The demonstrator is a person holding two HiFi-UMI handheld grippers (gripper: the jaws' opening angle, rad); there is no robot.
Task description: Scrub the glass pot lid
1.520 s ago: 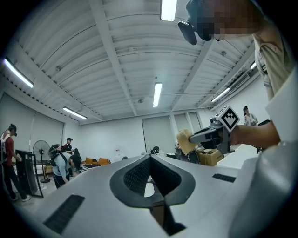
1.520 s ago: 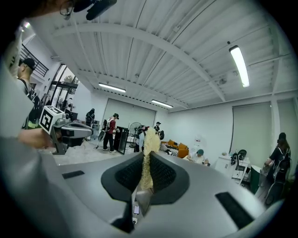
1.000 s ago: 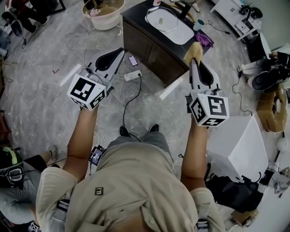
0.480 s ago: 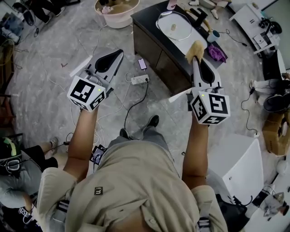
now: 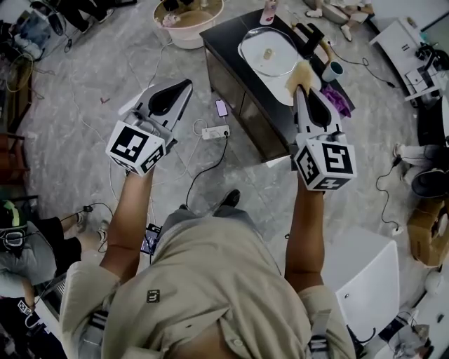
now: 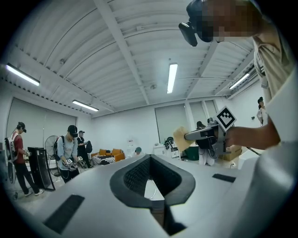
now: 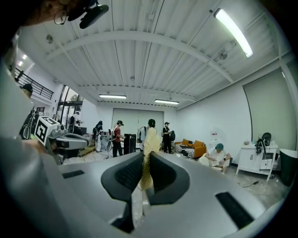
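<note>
Now the glass pot lid point(image 5: 270, 52) lies flat on the dark table point(image 5: 226, 36), at about 1 o'clock in the head view. It sits lower in that view and closer to the grippers than a second ago, because the person has been stepping toward the table.

The right gripper point(image 5: 304, 90) is clamped on a yellow sponge point(image 5: 302, 72). In its own view the sponge stands squeezed between the pads. The sponge's tip now reaches the lid's rim at the lid's 4 o'clock edge, though whether it touches the glass cannot be told from above.

The left gripper point(image 5: 184, 85) has its tips together with nothing between them. It hangs over the floor at the lid's 8 o'clock, well apart from it.

A mug point(image 5: 332, 70) stands just beside the sponge at 3 o'clock, and a pink basin point(image 5: 188, 21) sits on the floor at 11 o'clock.

The approach looks nearly finished and scrubbing has probably not begun. The left gripper will likely need to steady the lid first.
</note>
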